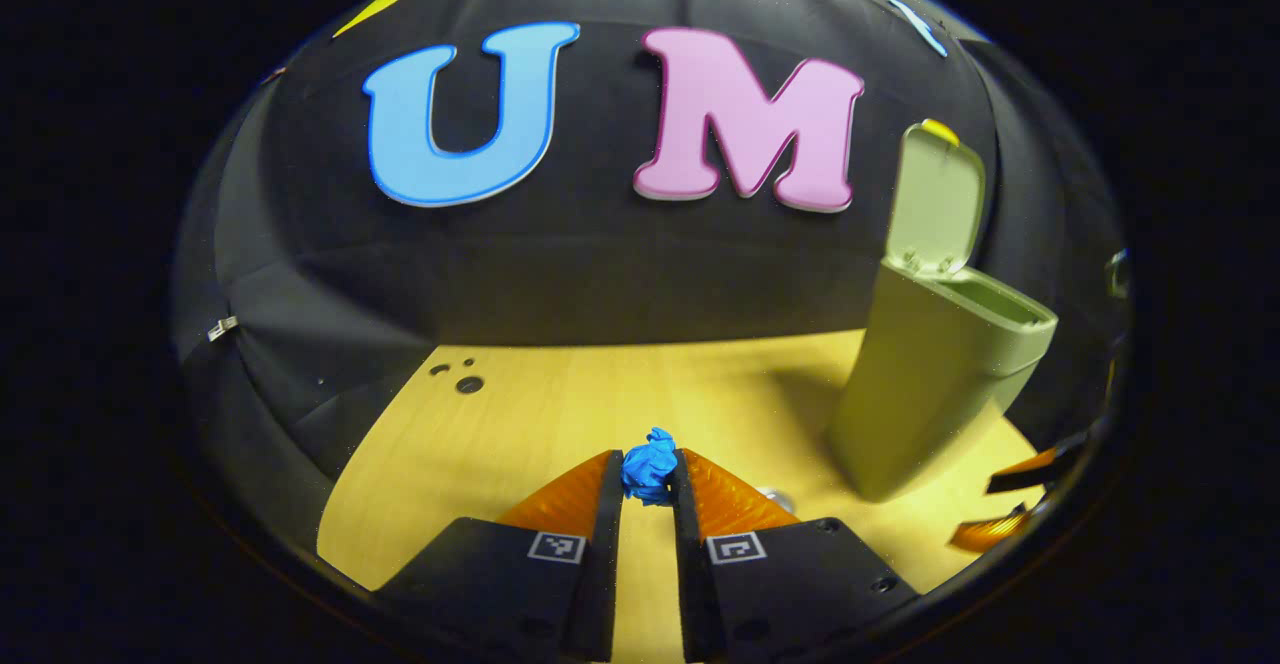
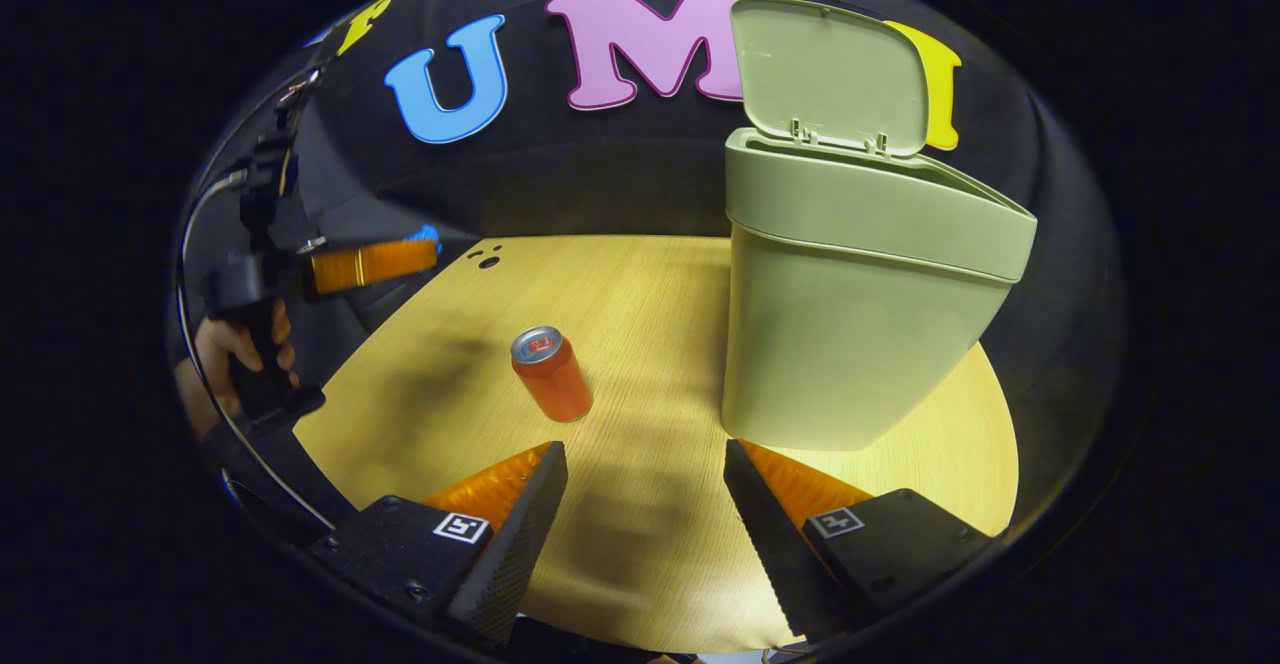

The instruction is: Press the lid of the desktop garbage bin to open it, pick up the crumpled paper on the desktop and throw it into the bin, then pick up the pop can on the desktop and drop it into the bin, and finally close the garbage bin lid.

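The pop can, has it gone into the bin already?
No. In the right gripper view the pop can stands upright on the table, apart from the open bin.

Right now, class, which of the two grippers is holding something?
The left gripper: its fingers are closed on the blue crumpled paper. The right gripper is open, with nothing between its fingers.
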`<state>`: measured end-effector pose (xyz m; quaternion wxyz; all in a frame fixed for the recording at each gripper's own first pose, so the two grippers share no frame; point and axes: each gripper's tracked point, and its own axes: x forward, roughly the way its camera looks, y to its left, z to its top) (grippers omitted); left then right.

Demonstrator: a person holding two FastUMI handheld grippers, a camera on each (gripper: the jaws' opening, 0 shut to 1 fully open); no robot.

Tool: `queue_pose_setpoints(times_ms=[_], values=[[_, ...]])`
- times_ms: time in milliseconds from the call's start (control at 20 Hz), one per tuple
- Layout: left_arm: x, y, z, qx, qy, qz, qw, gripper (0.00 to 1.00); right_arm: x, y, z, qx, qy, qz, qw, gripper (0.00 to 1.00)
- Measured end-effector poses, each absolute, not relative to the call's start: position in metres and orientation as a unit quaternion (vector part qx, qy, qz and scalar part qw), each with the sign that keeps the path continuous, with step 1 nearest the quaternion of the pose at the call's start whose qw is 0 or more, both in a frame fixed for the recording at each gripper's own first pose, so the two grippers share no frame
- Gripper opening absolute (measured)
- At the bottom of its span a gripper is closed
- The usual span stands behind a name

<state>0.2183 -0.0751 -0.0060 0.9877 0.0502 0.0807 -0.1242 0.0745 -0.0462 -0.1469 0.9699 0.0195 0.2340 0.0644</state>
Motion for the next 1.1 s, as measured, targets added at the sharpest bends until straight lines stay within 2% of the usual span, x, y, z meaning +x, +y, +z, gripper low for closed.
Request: queue_pose_setpoints(times_ms=[50,400,800,1100], values=[[0.215,-0.088,0.008,0.053,0.068,-0.136,0.987,0.3,0.075,-0.047,-0.146,0.024,0.232,0.067,0.97,0.99],[0.189,-0.2,0.065,0.036,0.014,-0.238,0.971,0.3,0.08,-0.079,-0.137,0.056,0.213,0.035,0.975,0.99],[0.19,-0.305,0.083,0.029,0.005,-0.343,0.939,0.3,0.07,-0.119,-0.147,0.088,0.223,-0.006,0.971,0.99],[0.191,-0.369,0.065,0.046,0.023,-0.397,0.916,0.3,0.059,-0.14,-0.159,0.095,0.237,-0.027,0.966,0.99]])
